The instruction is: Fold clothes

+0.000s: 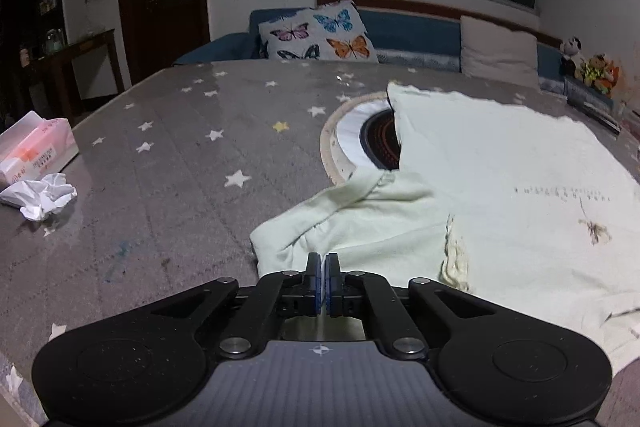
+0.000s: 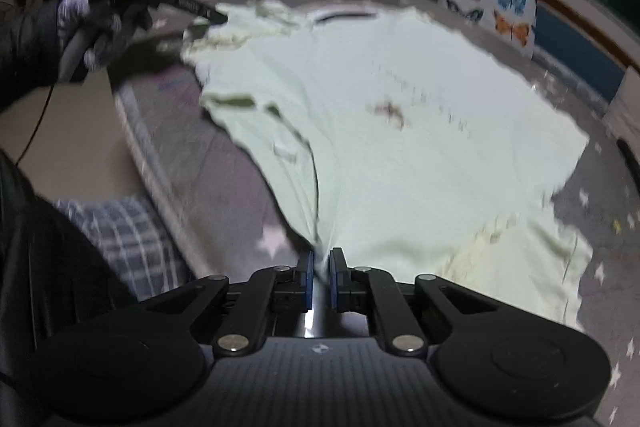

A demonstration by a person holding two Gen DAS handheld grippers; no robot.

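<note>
Currently: pale green shirt [image 2: 380, 115] spread flat on star-print surface [image 1: 168, 163]. Right tool [image 2: 321, 263] pinches shirt edge; left tool [image 1: 323, 267] closed at sleeve, grip unclear. Tissue box [image 1: 34, 147] holds tissues.

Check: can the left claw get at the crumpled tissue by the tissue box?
Probably, once freed. The left claw seems shut on the shirt sleeve; bare tablecloth lies between it and the crumpled tissue.

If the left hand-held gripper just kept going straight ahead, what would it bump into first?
Probably the pale green shirt: the left hand-held gripper is shut right at its sleeve edge, so the cloth lies directly ahead on the table.
</note>
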